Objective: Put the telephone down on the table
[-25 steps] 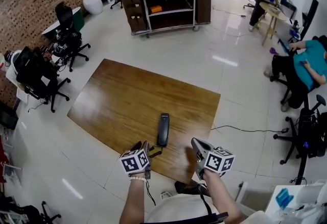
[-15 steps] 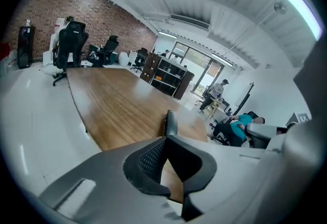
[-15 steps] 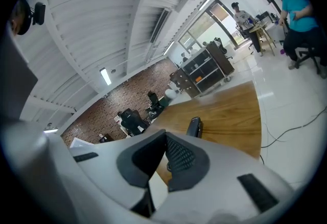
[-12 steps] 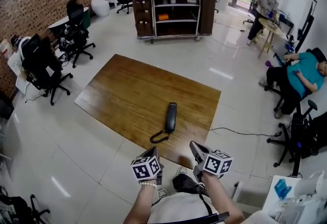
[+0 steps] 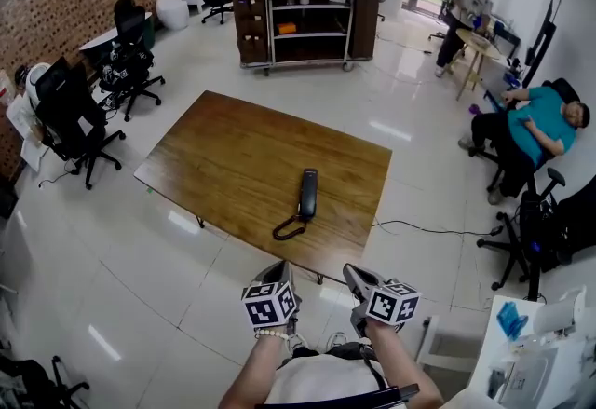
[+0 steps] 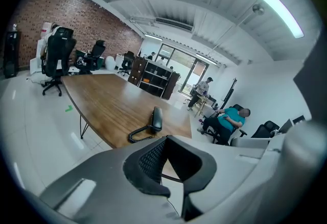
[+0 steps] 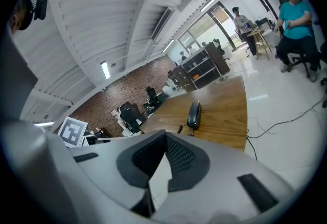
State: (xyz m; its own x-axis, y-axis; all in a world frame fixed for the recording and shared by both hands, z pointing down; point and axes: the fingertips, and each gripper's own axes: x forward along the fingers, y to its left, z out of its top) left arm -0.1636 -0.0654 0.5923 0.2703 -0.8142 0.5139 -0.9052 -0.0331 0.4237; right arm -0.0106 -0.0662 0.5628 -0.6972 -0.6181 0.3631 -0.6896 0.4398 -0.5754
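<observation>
Telephone (image 5: pixel 307 194) lies on table (image 5: pixel 233 156); shelf cart (image 5: pixel 307 25) (perhaps wheeled) beyond.

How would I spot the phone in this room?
Find the large brown wooden table in the middle of the white tiled floor. On its near right part lies a slim black telephone handset. It is the only thing on the table, with a coiled black cord trailing from it.

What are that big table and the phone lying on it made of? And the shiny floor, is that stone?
The table looks like wood or wood veneer under a glossy varnish: brown grain streaks with patches of glare. The telephone seems to be dark moulded plastic, smooth, with a coiled cord. The floor looks like polished white tile, with thin joint lines and lamp reflections; whether it is stone or ceramic, I cannot tell.
</observation>
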